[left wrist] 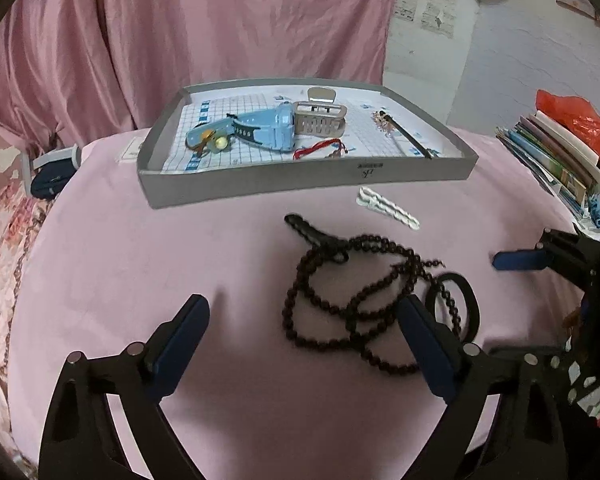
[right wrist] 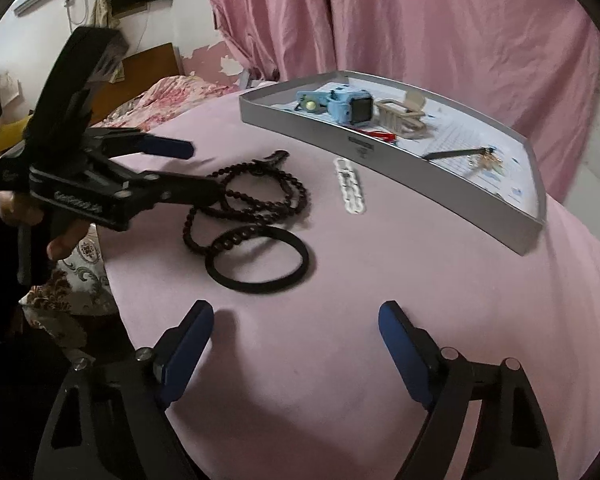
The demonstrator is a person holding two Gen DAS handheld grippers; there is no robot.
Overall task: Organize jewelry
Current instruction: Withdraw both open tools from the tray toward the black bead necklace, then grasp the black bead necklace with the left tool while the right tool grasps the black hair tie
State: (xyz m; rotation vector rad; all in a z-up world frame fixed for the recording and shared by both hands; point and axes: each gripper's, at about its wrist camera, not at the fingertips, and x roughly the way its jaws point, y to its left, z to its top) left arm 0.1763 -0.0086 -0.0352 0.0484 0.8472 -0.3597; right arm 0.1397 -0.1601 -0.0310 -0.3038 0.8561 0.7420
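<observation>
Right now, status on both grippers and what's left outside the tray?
Left gripper open over bead necklace. Right gripper open, empty. Necklace, black ring, white clip outside tray. Nothing blocking.

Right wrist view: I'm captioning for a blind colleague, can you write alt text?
A dark bead necklace, black ring and white clip lie on pink cloth before a grey tray of jewelry. The open right gripper hovers near; the left gripper reaches over the beads.
</observation>
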